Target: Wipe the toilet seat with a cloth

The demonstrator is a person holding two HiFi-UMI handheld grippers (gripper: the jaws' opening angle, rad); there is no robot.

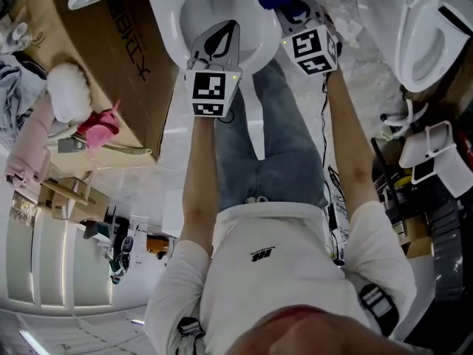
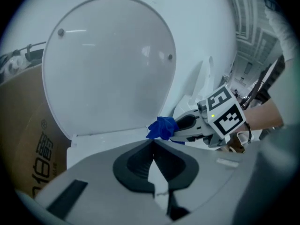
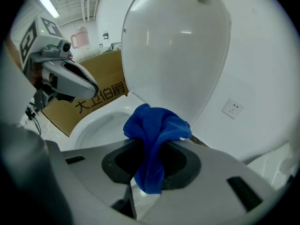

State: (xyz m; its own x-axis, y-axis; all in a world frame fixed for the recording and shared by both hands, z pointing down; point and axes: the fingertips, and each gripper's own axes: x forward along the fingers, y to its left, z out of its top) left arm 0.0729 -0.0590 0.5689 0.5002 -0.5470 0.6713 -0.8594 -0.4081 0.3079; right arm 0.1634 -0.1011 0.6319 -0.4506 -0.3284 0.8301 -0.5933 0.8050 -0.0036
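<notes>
Item: blue cloth (image 3: 157,135); a soft, light, limp fabric, judged to be crumpling freely and slipping little on a smooth surface. Hold: the right gripper (image 2: 180,125) is clamping its jaws tight on the middle of the cloth, a bunched head bulging above them and a loose tail hanging below; that fold through the thick of the bundle is judged the best place to take it, since it is leaving free fabric to press flat. Location: the cloth is hovering at the far right of the toilet seat (image 1: 166,28), close under the raised toilet lid (image 2: 108,64); whether it is touching the seat is not showing. Left gripper (image 2: 153,146): its jaws are meeting with nothing between them; it is hanging over the bowl (image 3: 105,125), just beside the right one. Surroundings: a cardboard box (image 1: 111,65) is standing close at the toilet's left; a second toilet (image 1: 436,35) is sitting well apart to the right; a wall socket (image 3: 233,108) is showing behind the lid. Obstructions: the lid is leaving the ring open; the idle left gripper is judged to be the one thing crowding a sweep round it.
</notes>
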